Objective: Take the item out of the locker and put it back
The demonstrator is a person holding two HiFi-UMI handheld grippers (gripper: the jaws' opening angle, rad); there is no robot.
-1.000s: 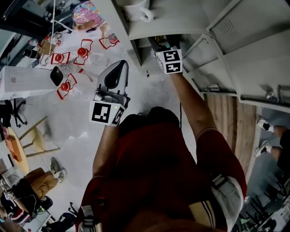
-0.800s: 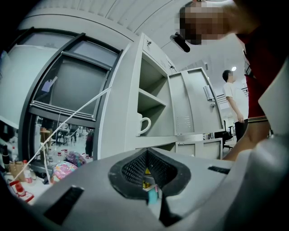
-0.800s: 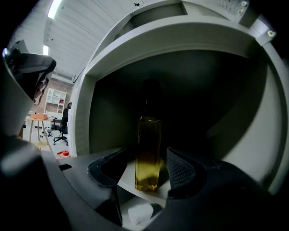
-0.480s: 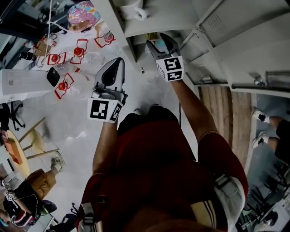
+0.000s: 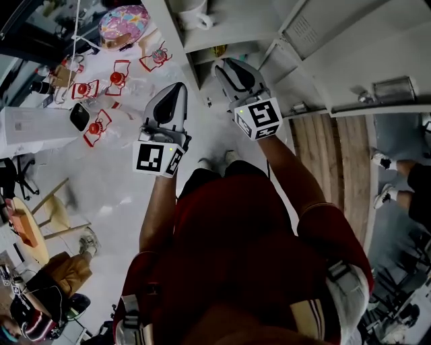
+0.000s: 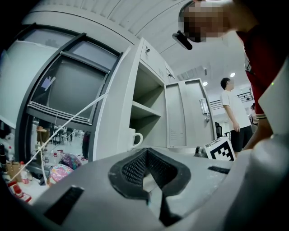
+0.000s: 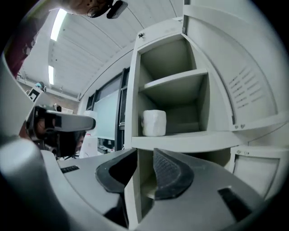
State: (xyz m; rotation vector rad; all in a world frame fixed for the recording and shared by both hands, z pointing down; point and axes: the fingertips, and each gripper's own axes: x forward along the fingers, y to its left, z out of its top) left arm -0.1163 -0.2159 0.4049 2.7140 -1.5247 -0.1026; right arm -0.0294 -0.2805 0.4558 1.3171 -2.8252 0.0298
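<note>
A white mug [image 5: 192, 15] [image 7: 154, 122] [image 6: 134, 139] stands on the middle shelf [image 7: 180, 140] of the open grey locker [image 5: 236, 30]. My right gripper [image 5: 227, 69] [image 7: 144, 153] hangs in front of the locker, just below that shelf and apart from the mug. Its jaws are closing with a narrow gap left, and nothing is between them; only the locker's edge shows through. My left gripper [image 5: 172, 94] [image 6: 145, 152] is held beside it on the left, outside the locker, shut and empty.
The locker door [image 5: 350, 60] [image 7: 244, 81] stands swung open to the right. A white table [image 5: 40, 121] with red-and-white items and a colourful bag [image 5: 124, 20] is at the left. Another person [image 6: 232, 108] stands beyond the lockers; someone's feet [image 5: 384, 162] show at the right.
My right gripper has drawn back out of the locker's lower opening and its jaws have narrowed. The left gripper has hardly moved.
</note>
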